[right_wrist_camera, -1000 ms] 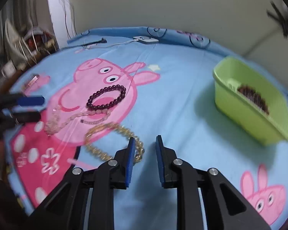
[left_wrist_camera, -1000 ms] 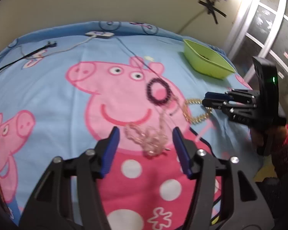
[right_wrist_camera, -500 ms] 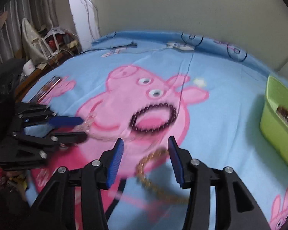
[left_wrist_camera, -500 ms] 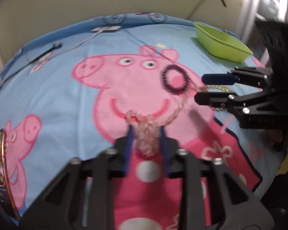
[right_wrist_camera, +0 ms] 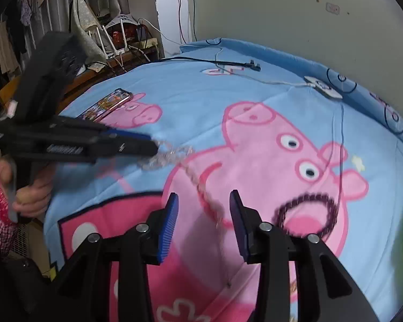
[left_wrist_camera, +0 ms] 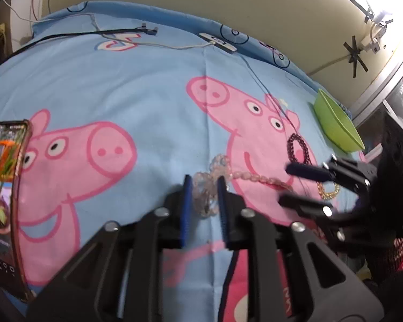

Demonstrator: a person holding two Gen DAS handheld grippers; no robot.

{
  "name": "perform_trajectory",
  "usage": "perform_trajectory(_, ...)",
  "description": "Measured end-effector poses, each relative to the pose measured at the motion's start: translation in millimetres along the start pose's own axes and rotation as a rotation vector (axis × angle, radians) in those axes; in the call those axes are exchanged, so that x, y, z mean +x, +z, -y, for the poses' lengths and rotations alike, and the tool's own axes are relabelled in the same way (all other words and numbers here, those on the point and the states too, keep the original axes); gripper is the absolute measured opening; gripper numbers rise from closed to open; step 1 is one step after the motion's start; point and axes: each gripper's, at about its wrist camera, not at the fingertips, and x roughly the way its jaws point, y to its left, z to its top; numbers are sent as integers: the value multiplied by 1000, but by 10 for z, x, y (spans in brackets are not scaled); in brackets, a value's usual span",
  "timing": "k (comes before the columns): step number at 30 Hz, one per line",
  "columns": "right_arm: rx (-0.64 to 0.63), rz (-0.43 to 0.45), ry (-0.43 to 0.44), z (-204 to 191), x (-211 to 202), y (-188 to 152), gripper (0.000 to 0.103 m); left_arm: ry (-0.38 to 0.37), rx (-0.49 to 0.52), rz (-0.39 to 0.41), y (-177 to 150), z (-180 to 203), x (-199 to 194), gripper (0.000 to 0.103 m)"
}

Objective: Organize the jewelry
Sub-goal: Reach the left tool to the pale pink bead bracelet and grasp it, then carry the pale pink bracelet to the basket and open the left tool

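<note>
Item: pale pink bead necklace (left_wrist_camera: 217, 173), lying on the cartoon-pig bedsheet (left_wrist_camera: 147, 102). One bunched end sits between the pads of my left tool (left_wrist_camera: 203, 187), which is clenched on it; the rest trails rightward across the sheet toward my right tool (right_wrist_camera: 203, 209).

Right tool: released, jaws spread wide, straddling the trailing strand from above, not gripping.

Item: dark purple bead bracelet (left_wrist_camera: 298, 149), flat on the sheet, just beyond the right tool.

Item: gold chain (left_wrist_camera: 327, 190), partly hidden behind the right tool's fingers.

Item: green tray (left_wrist_camera: 338, 126), far right edge of the bed, well apart from the necklace. Probably the destination.

Also present: phone (left_wrist_camera: 5, 187) at the left edge; charging cables (left_wrist_camera: 158, 44) at the head of the bed.

Risks, as I judge them: the grip holds a loose clump, so beads may slip out on lifting; the trailing strand could snag the bracelet or chain and drag them; closing the right tool carelessly may pinch sheet instead of strand.
</note>
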Motion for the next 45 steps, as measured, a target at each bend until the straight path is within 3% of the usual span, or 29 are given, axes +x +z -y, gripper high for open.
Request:
perform_trajectory(2,-24,-15,-1,-12,91,82,22,-16,5,14,-29,5,-36,34)
perform_trajectory(5,-63,-51,9,-68,283,151,22,-23,37,23,-34,68,-15,34)
perform_trajectory(6,-72,-39,6,-88,317,160,22,-13,55,20,-40,91,20,33)
perform_trajectory(7,-80,-37,14,-117,364,206,22,-2,63,17,-40,98,55,17)
perform_trajectory(8,-82,-39,31,-124,412,245,19,-1,62,14,-32,93,72,11)
perform_trajectory(10,-71,-37,72,-105,492,328,3,-11,38,17,14,44,66,10)
perform_trajectory(13,-4,-55,140,-44,553,390,0,-84,-16,27,120,-19,-24,9)
perform_trajectory(18,210,28,249,278,260,410,0,-147,18,83,342,196,-239,9)
perform_trajectory(23,320,145,271,678,-270,451,0,-222,103,137,728,679,-403,9)
perform_trajectory(29,374,305,188,1183,-1002,511,0,-264,259,182,1155,1488,-468,9)
perform_trajectory(35,430,431,33,1747,-1763,395,0,-317,360,156,1514,2309,-198,9)
perform_trajectory(39,478,460,-72,2108,-2102,187,0,-357,390,113,1683,2794,126,9)
perform_trajectory(45,562,451,-176,2527,-2294,-200,0,-383,432,36,1744,3354,633,9)
